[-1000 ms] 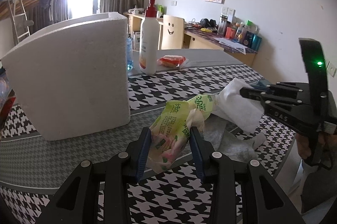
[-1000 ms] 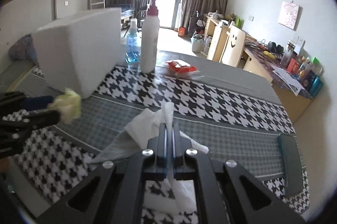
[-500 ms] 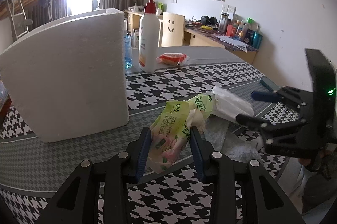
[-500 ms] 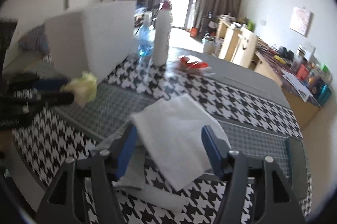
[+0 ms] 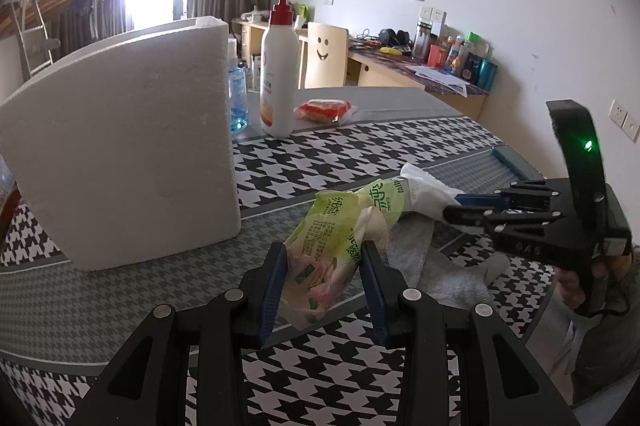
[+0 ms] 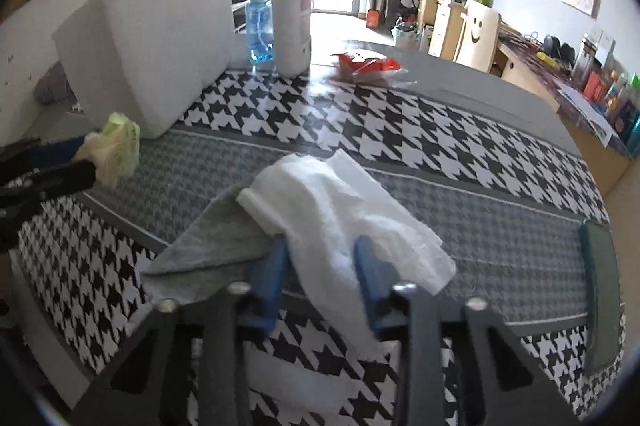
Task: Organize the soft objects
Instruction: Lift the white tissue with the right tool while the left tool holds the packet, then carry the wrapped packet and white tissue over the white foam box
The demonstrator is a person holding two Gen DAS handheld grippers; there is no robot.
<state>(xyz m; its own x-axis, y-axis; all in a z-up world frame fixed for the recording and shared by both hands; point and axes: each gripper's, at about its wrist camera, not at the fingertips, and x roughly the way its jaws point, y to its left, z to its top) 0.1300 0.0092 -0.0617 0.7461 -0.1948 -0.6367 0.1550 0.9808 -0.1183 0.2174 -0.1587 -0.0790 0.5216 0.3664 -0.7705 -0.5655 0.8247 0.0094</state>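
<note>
My left gripper (image 5: 322, 262) is shut on a green tissue pack (image 5: 332, 238) and holds it above the table; the pack also shows at the left of the right wrist view (image 6: 116, 146). A white tissue (image 6: 340, 210) lies on a grey cloth (image 6: 216, 242) on the houndstooth table. My right gripper (image 6: 322, 262) is open, its blue fingers either side of the tissue's near end. In the left wrist view the right gripper (image 5: 460, 208) sits at the tissue (image 5: 428, 188), over the grey cloth (image 5: 440, 266).
A white foam box (image 5: 124, 162) stands at the left. Behind it are a blue spray bottle (image 6: 260, 22), a white pump bottle (image 5: 278, 66) and a red snack packet (image 5: 324, 108). A dark phone-like slab (image 6: 600, 298) lies near the table's right edge.
My right gripper let go of the white tissue and opened; the tissue now lies flat on the grey cloth. The right gripper then moved back in around it. My left gripper kept hold of the pack.
</note>
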